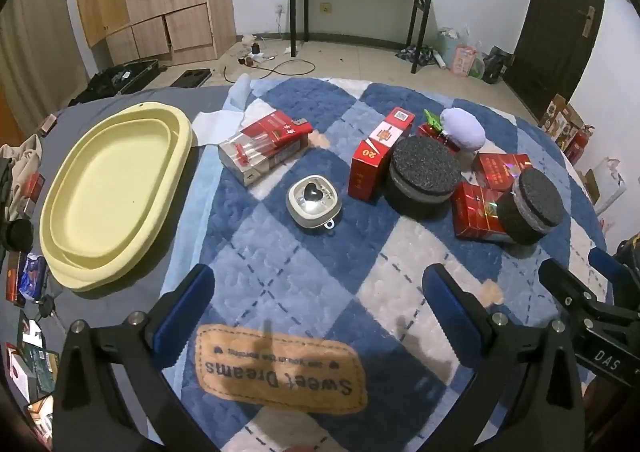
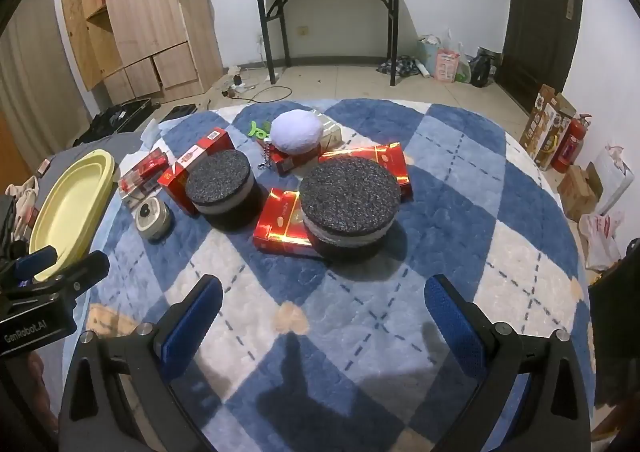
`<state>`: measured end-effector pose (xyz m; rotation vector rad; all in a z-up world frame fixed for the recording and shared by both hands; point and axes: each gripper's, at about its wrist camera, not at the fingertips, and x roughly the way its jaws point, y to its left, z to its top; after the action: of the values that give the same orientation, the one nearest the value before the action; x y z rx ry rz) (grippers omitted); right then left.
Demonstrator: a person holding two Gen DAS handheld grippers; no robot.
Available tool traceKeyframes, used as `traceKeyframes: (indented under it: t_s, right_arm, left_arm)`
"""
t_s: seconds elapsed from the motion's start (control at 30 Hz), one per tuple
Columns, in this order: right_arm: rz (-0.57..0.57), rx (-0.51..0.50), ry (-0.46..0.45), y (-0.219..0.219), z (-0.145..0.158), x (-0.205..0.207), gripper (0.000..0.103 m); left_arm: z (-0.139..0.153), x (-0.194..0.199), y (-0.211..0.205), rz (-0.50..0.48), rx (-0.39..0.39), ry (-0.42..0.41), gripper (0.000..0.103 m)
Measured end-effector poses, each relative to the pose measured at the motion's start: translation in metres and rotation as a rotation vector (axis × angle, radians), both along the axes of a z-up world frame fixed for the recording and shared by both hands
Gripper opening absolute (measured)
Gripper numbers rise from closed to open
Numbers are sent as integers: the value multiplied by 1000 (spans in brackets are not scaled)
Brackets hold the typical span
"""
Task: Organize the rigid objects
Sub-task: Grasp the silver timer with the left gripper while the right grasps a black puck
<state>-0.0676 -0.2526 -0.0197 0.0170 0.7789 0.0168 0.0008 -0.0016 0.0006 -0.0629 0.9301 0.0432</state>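
Note:
On a blue checked blanket [image 1: 304,276] lie several red boxes [image 1: 378,154] [image 2: 282,220], two round black foam-topped pucks [image 1: 424,176] [image 2: 350,204], a small grey case with a black heart [image 1: 314,202] [image 2: 153,218], and a white plush [image 2: 296,132]. An empty yellow tray [image 1: 112,192] [image 2: 70,208] sits at the left. My left gripper [image 1: 316,312] is open and empty, just short of the grey case. My right gripper [image 2: 322,316] is open and empty, in front of the nearer puck.
A clear-lidded red box [image 1: 262,148] lies next to the tray. A green clip [image 2: 258,130] lies behind the plush. Clutter lines the bed's left edge [image 1: 28,284]. A black table [image 2: 328,24], wooden cabinet and bags stand beyond on the floor.

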Motion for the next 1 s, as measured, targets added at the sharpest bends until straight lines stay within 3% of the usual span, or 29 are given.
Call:
traceKeyframes:
  t_s: [0.3,0.77,1.0]
  right_arm:
    - [2,4,-3,-1,0,0,103]
    - [-17,20,3,-6,1,2,103]
    - [-31,44,-16,-16,1,3,103]
  left_arm:
    - [-10,0,5,2,-34,46,103]
    - [-1,1,28,17,-51,30,103]
    - [-8,11,24,5,-12,35,103]
